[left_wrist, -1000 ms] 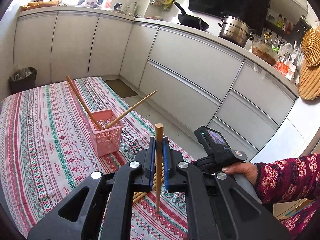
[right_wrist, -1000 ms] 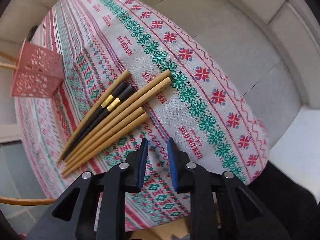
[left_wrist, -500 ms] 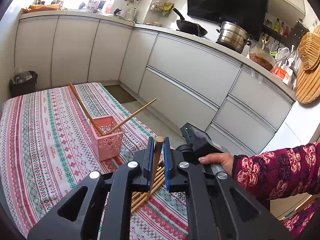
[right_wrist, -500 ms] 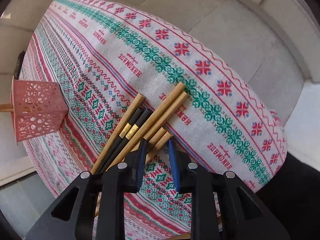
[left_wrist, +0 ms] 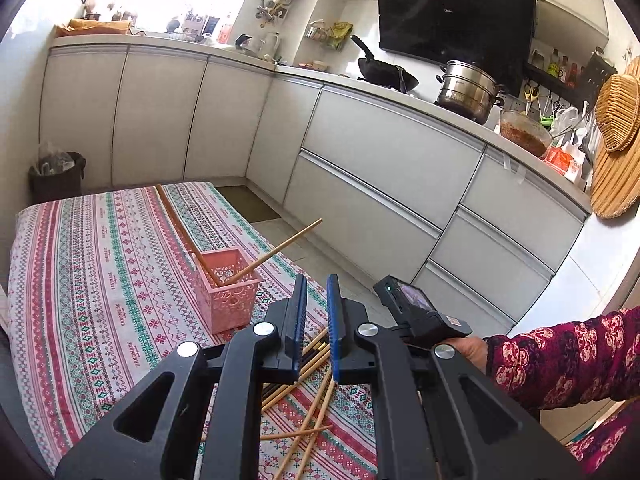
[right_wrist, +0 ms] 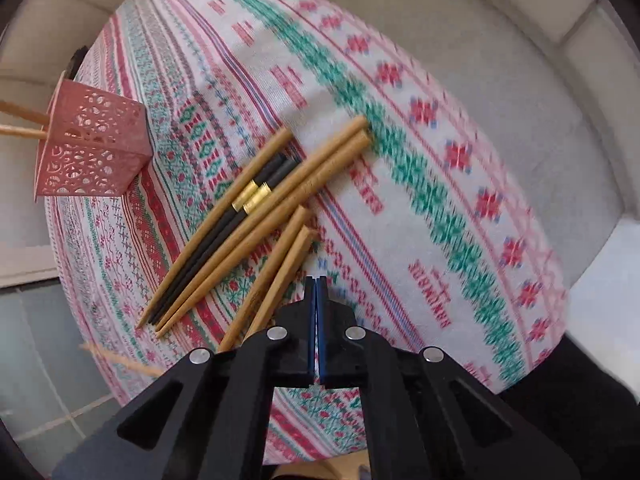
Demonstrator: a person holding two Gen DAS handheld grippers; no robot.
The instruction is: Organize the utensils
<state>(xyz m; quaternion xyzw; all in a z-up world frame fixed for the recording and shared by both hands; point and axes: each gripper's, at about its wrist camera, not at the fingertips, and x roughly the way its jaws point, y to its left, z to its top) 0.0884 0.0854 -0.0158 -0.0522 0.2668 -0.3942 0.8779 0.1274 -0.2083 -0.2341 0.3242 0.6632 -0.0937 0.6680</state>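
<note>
You are at a table (left_wrist: pixel 80 280) covered in a red, green and white patterned cloth, with white kitchen cabinets (left_wrist: pixel 380 168) behind it. On the cloth stands a pink basket (left_wrist: pixel 228 292) with two wooden chopsticks (left_wrist: pixel 280 246) leaning out of it in opposite directions. Near the table edge, just beside the basket, lies a loose pile of chopsticks (right_wrist: pixel 256 216): several wooden ones and a black pair (right_wrist: pixel 224 232) with gold bands. Your left gripper (left_wrist: pixel 317 332) hovers above that pile, its blue-lined fingers apart with nothing between them. Your right gripper (right_wrist: pixel 316 328) is low over the pile's near end, its fingers pressed together and gripping nothing.
</note>
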